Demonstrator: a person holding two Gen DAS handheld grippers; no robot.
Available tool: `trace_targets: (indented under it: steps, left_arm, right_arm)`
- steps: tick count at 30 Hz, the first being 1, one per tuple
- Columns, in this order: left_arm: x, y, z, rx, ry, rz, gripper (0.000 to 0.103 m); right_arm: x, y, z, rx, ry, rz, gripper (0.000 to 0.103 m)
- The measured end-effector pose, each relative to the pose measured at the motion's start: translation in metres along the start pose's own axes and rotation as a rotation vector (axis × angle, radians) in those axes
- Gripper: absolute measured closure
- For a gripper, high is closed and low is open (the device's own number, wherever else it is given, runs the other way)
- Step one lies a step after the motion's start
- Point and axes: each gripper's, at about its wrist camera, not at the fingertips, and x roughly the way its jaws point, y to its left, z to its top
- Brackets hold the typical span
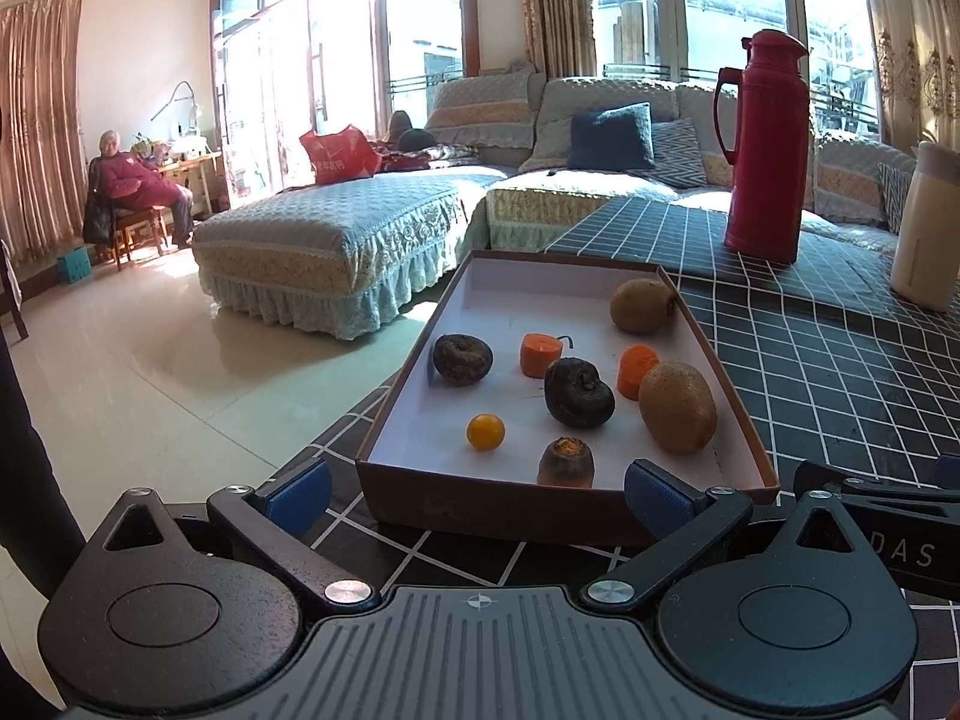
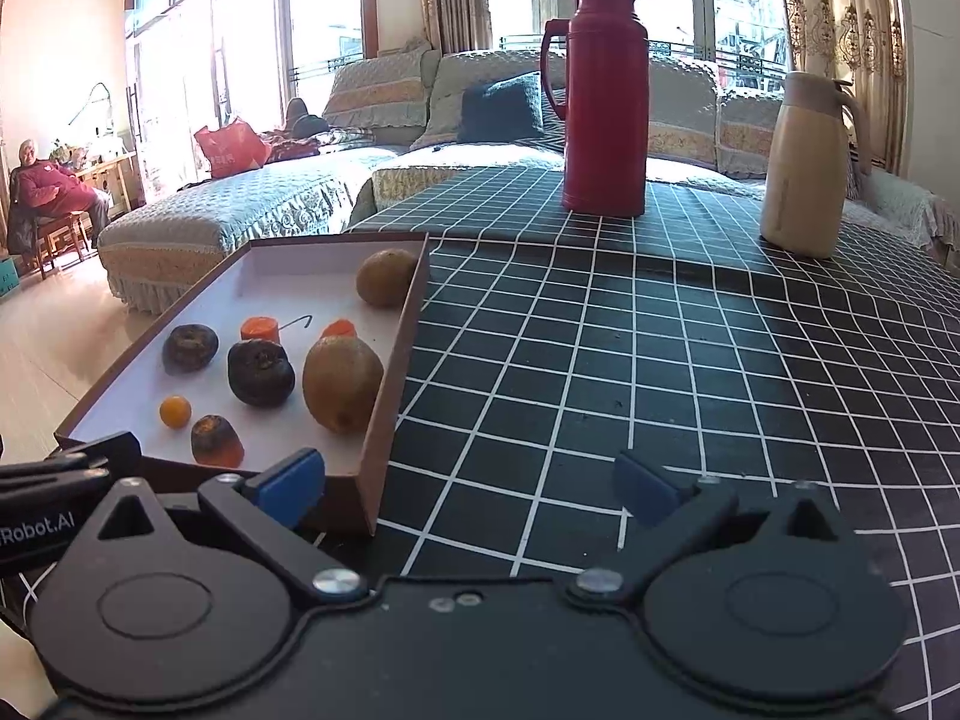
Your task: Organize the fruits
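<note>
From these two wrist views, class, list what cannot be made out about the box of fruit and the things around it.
- Box: near wall hides the floor behind it and the base of the dark-topped carrot stub, both views.
- Far carrot piece: mostly behind the near kiwi, right view.
- Cream jug: cut by the left view's right edge.
- Red bag: print too small.

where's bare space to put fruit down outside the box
Widest free patch: tablecloth right of the box, in front of the red flask and cream jug. The box's near half is crowded; only its far left corner is bare.
</note>
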Motion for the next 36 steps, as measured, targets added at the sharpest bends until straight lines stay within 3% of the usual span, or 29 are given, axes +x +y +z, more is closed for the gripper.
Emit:
trace_targets:
  steps: [36]
  left_arm:
    - [0.0059,-0.0008,-0.0019,0.005,0.03,0.01,0.0]
  right_arm:
    - [-0.0012,-0.002,-0.0006,0.02,-0.005,0.018,0.0]
